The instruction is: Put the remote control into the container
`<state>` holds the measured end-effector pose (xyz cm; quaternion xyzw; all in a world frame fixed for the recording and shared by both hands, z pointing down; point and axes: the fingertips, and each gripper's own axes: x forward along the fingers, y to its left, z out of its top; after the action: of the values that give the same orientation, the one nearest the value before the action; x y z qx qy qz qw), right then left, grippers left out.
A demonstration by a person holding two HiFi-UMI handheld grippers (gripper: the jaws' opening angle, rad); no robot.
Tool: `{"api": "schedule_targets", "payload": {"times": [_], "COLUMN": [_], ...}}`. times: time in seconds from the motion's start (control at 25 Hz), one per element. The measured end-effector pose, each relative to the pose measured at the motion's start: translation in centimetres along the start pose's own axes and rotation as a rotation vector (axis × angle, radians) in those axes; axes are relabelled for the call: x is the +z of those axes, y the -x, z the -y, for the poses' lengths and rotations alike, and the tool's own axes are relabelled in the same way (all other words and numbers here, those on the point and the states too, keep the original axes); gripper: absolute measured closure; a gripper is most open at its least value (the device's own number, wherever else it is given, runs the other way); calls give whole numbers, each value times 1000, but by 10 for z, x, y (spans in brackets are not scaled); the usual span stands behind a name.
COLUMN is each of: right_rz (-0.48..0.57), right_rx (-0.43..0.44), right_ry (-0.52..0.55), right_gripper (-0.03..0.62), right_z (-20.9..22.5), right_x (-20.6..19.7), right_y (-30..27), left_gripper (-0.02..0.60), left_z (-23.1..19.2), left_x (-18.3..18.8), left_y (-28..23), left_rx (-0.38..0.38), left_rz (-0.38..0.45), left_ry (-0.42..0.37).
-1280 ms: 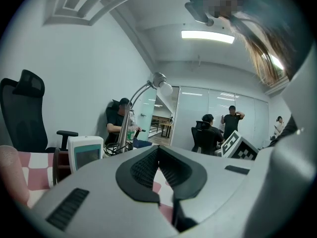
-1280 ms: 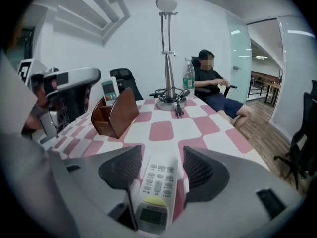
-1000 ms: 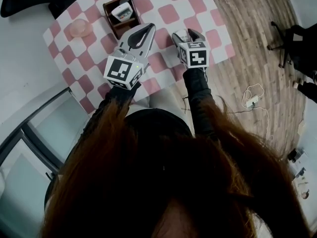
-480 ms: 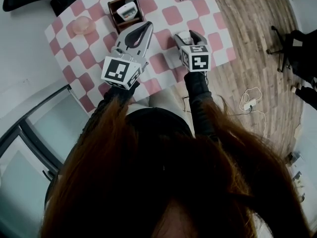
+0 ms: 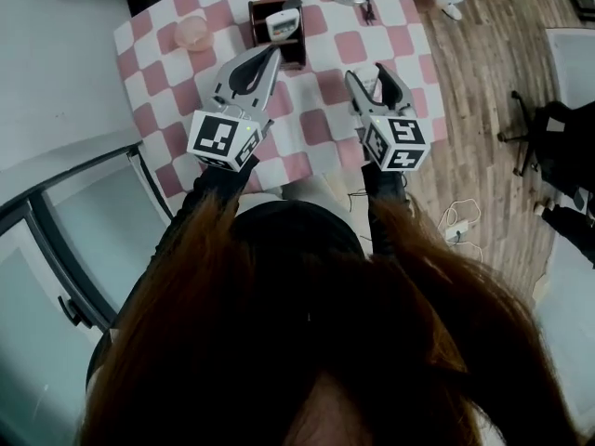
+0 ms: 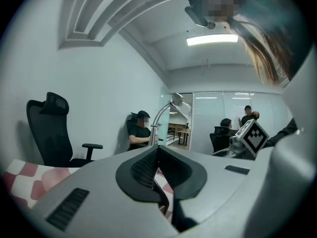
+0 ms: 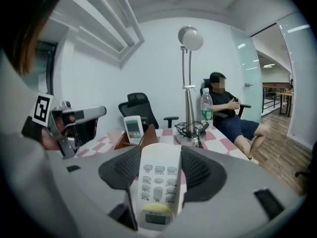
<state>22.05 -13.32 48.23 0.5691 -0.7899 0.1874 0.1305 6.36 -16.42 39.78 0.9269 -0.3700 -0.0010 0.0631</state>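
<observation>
In the right gripper view a white remote control [image 7: 158, 187] with grey buttons lies lengthwise between the jaws, and my right gripper [image 7: 159, 175] is shut on it. The head view shows that gripper [image 5: 367, 77] over the checkered table, right of the brown container [image 5: 290, 45]. The container [image 7: 123, 141] stands ahead and left, with a second white remote [image 7: 132, 129] upright inside it. My left gripper [image 5: 271, 52] is shut and empty, its tips just in front of the container. In its own view the jaws [image 6: 158, 155] meet with nothing between them.
A pink-and-white checkered cloth [image 5: 321, 124] covers the table. A lamp [image 7: 189, 83] with cables at its base and a water bottle [image 7: 206, 108] stand at the back right. A pink round object [image 5: 192, 33] lies left of the container. People sit in office chairs beyond the table.
The head view has shifted, so the table sits further right in the picture. The right gripper, still holding the remote, has drawn a little nearer the container. The left gripper stays shut.
</observation>
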Motion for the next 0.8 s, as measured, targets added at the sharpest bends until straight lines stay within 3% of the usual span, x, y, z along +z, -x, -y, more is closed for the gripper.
{"api": "schedule_targets", "payload": {"times": [0.16, 0.48, 0.8], "right_rz": [152, 260, 335], "right_rx": [42, 90, 121], "right_ry": [32, 105, 107], "right_gripper": [342, 342, 342], "right_z": [-29, -74, -106], "right_x": [43, 85, 106], "right_y": [-3, -20, -37], "left_gripper": [572, 572, 572], "left_z": [-20, -49, -74], "left_x": [5, 19, 28], "left_y": [27, 76, 114], "left_rx": [76, 195, 279], "left_rz": [10, 40, 58], "left_ry": [1, -12, -20]}}
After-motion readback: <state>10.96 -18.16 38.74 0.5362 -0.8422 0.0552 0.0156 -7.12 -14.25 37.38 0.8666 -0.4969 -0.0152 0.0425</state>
